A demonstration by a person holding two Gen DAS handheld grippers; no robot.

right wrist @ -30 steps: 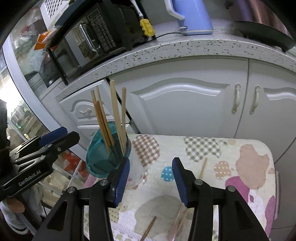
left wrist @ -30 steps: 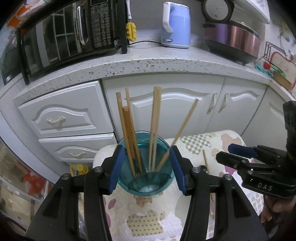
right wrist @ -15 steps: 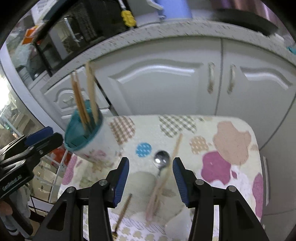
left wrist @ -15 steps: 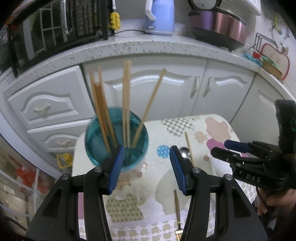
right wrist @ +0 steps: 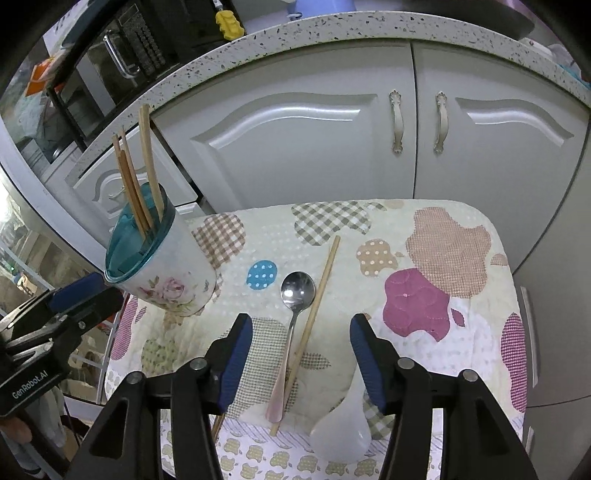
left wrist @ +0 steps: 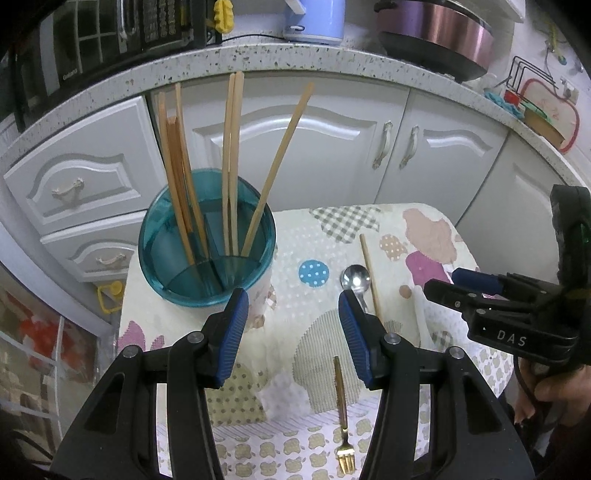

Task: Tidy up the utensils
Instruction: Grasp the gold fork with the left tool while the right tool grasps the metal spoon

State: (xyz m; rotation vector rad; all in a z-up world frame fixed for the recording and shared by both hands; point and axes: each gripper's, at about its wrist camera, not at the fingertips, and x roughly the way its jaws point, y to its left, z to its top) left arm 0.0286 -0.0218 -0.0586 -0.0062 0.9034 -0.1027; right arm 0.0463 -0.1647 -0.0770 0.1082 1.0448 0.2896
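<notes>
A teal-rimmed floral holder [left wrist: 207, 254] [right wrist: 162, 273] with several wooden chopsticks [left wrist: 231, 162] stands at the left of the quilted table [right wrist: 443, 332]. A metal spoon [right wrist: 293, 314] and one loose chopstick [right wrist: 314, 317] lie mid-table, in front of my right gripper [right wrist: 301, 363], which is open and empty. A white plastic spoon [right wrist: 343, 428] lies by its right finger. A gold fork [left wrist: 343, 413] lies near the front edge. My left gripper [left wrist: 291, 338] is open and empty, just right of and behind the holder.
White cabinet doors [right wrist: 303, 140] and drawers [left wrist: 74, 181] stand close behind the table under a speckled counter [left wrist: 295, 59] with a microwave [left wrist: 92, 40], kettle [left wrist: 314, 18] and cooker. The right gripper shows at the right of the left wrist view [left wrist: 461, 284].
My left gripper has let go of the holder, pulled back and shifted right. My right gripper has moved right and tilted down over the spoon and loose chopstick.
</notes>
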